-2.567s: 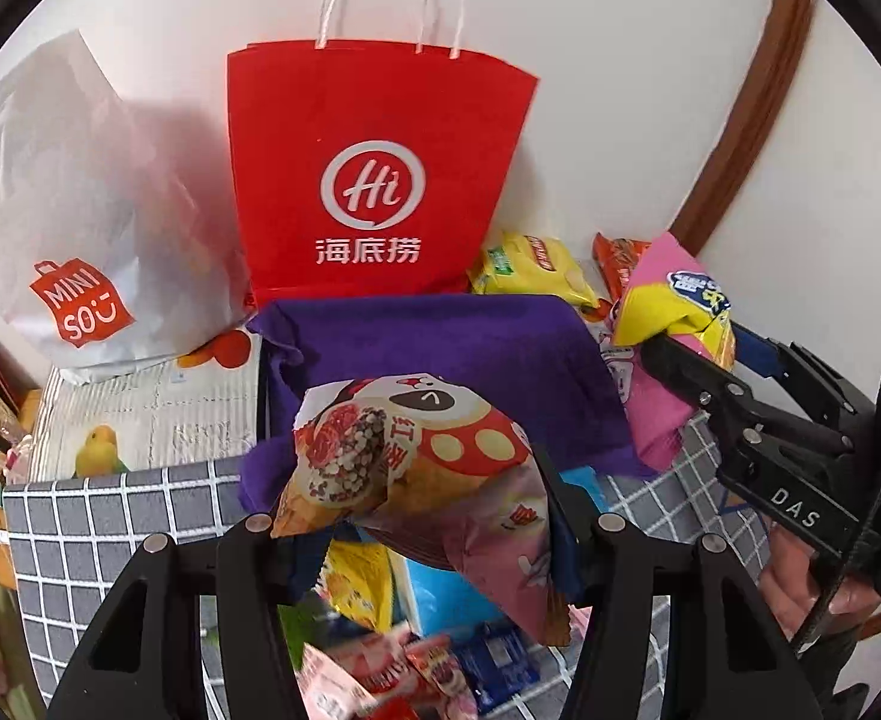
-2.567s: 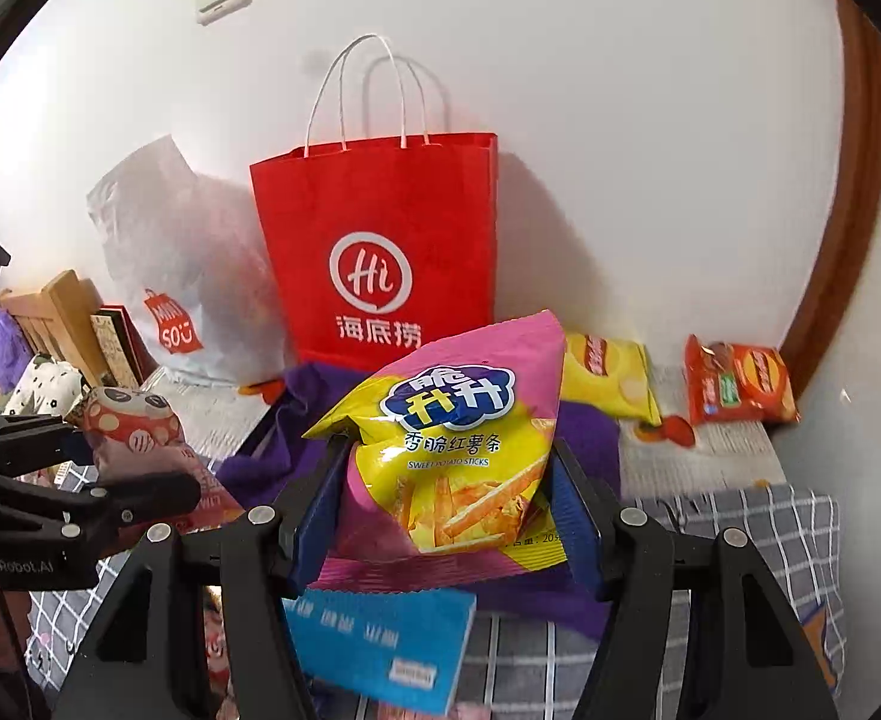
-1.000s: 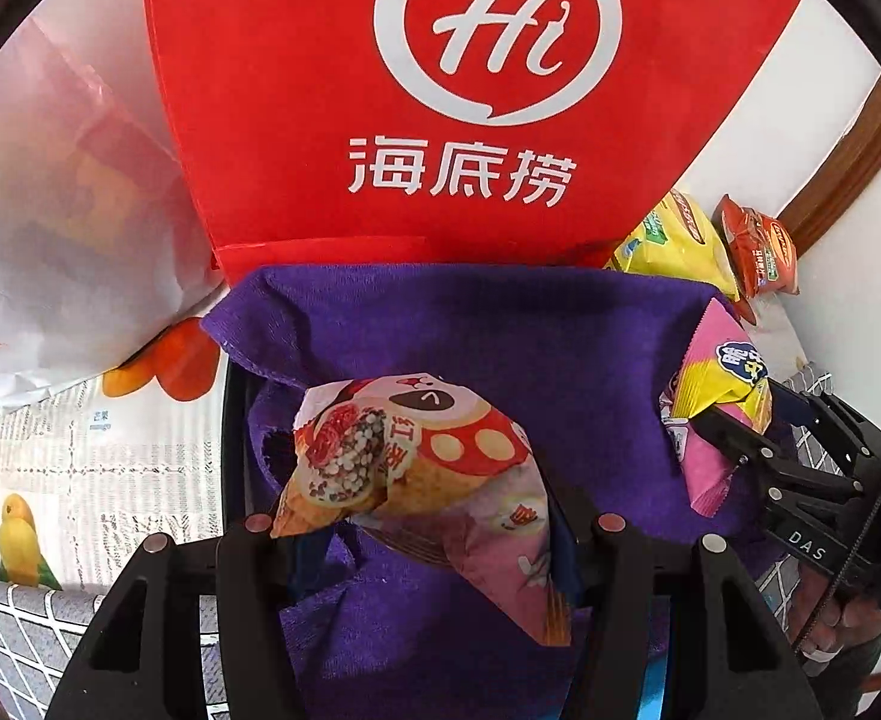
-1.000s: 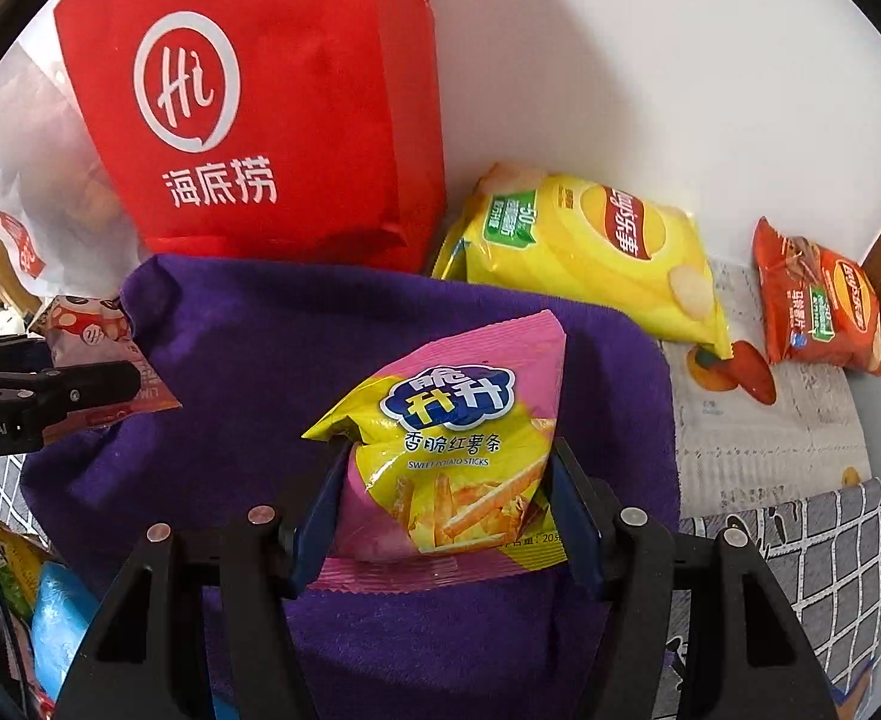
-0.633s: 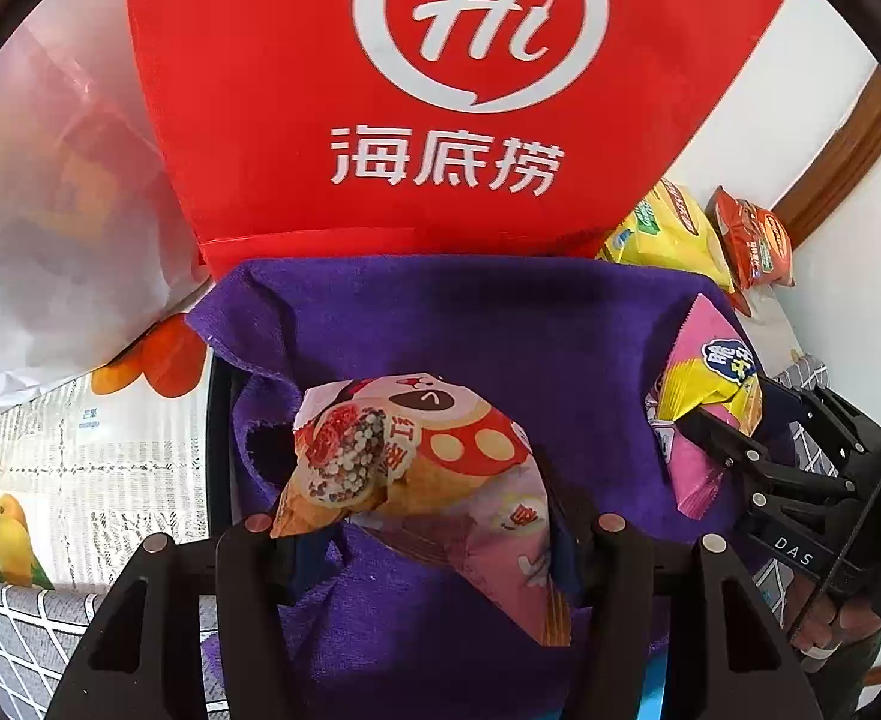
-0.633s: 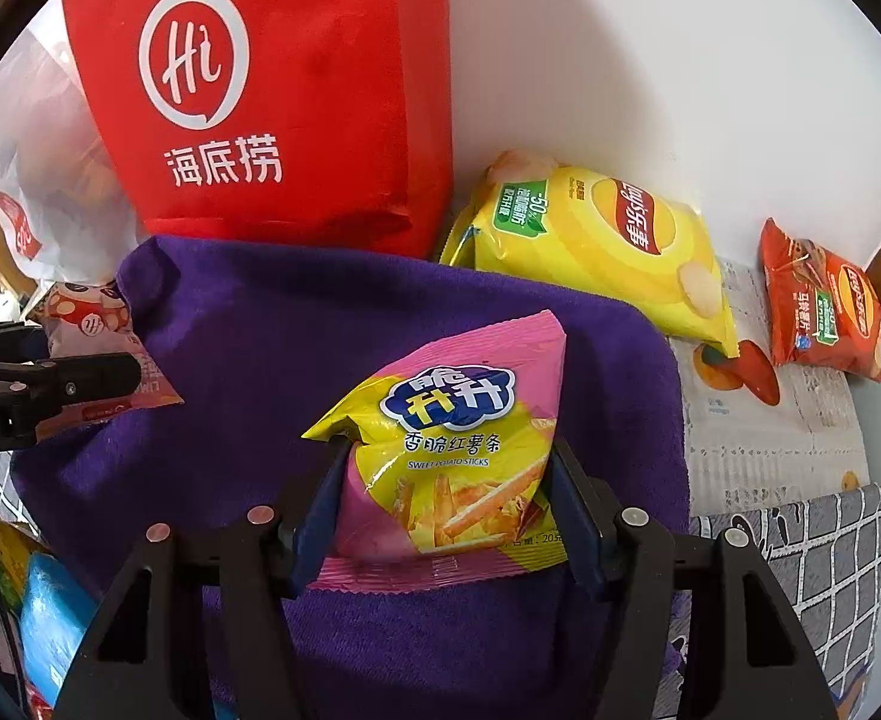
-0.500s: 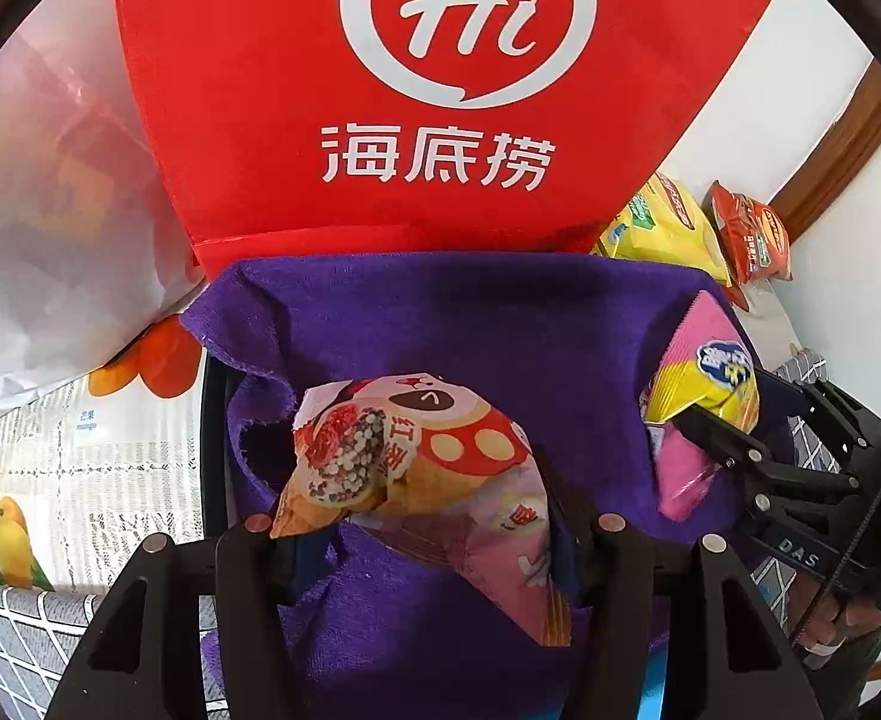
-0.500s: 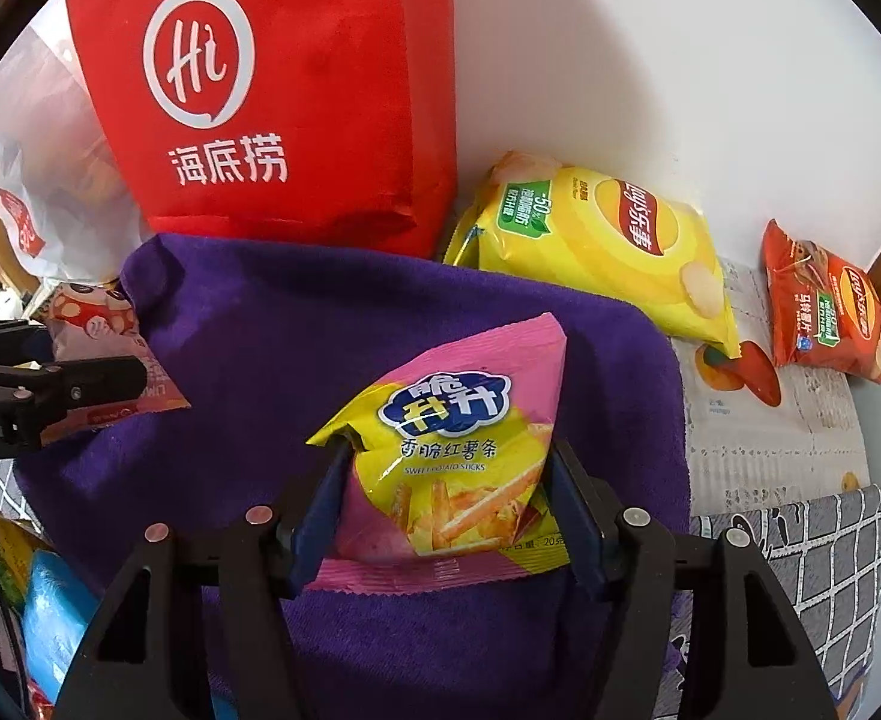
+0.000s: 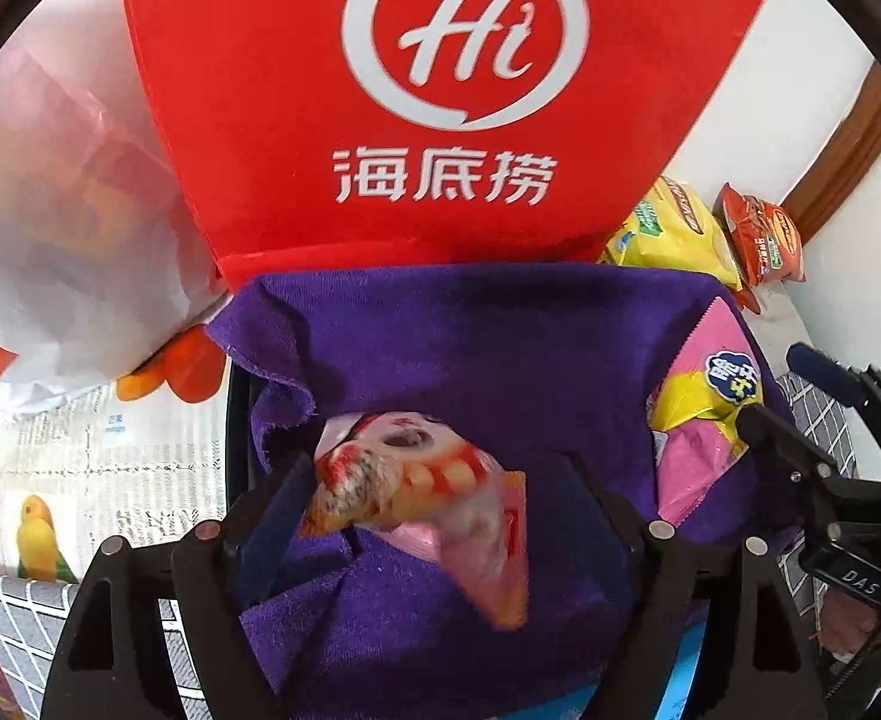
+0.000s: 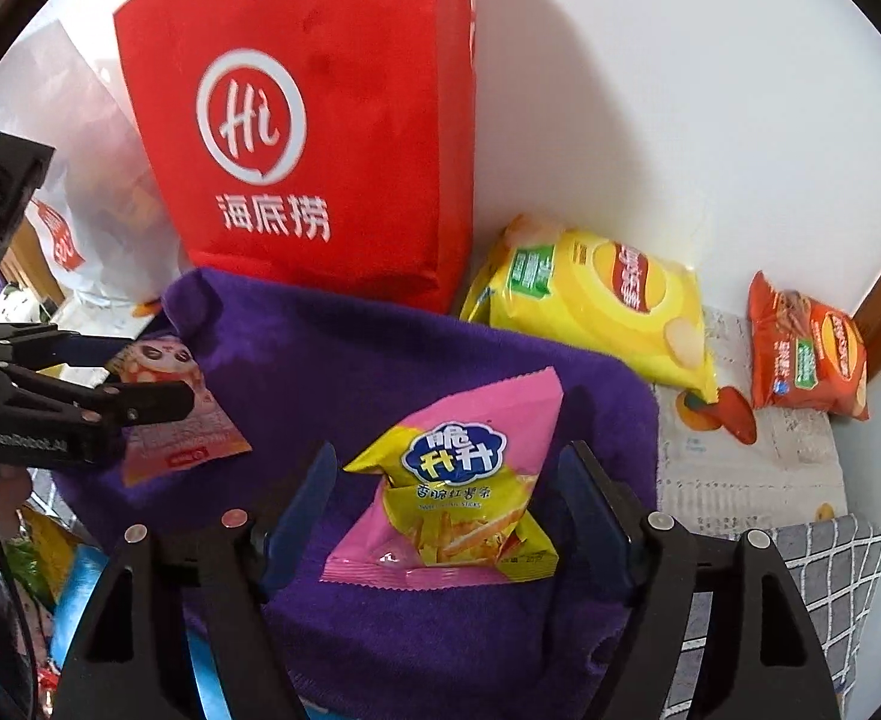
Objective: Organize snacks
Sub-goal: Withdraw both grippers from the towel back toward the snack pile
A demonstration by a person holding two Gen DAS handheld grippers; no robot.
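1. Release step: both tongs, left tongs point(image 9: 434, 498) and right tongs point(image 10: 446, 504), are spread wide over the purple towel point(image 10: 344, 360).
2. Pink-yellow snack bag point(image 10: 452, 492) rests on the towel, long axis toward 12 o'clock.
3. Mushroom-print bag point(image 9: 422, 492) is blurred, apparently dropping, long axis running from 10 o'clock to 4 o'clock.
4. Next, I judge: back the tongs away clear.

The red bag point(image 10: 320, 138) stands upright against the wall and closes off the far edge of the purple towel point(image 10: 380, 372). Left of the red bag, a white bag point(image 9: 50, 210) blocks that side. Right of the red bag, a yellow chip bag point(image 10: 596, 312) lies just beside the towel, with an orange packet point(image 10: 806, 354) further right by the wall. The towel's middle, in front of the red bag, lies bare between the pink packet point(image 10: 458, 480) and the panda packet point(image 10: 170, 414).
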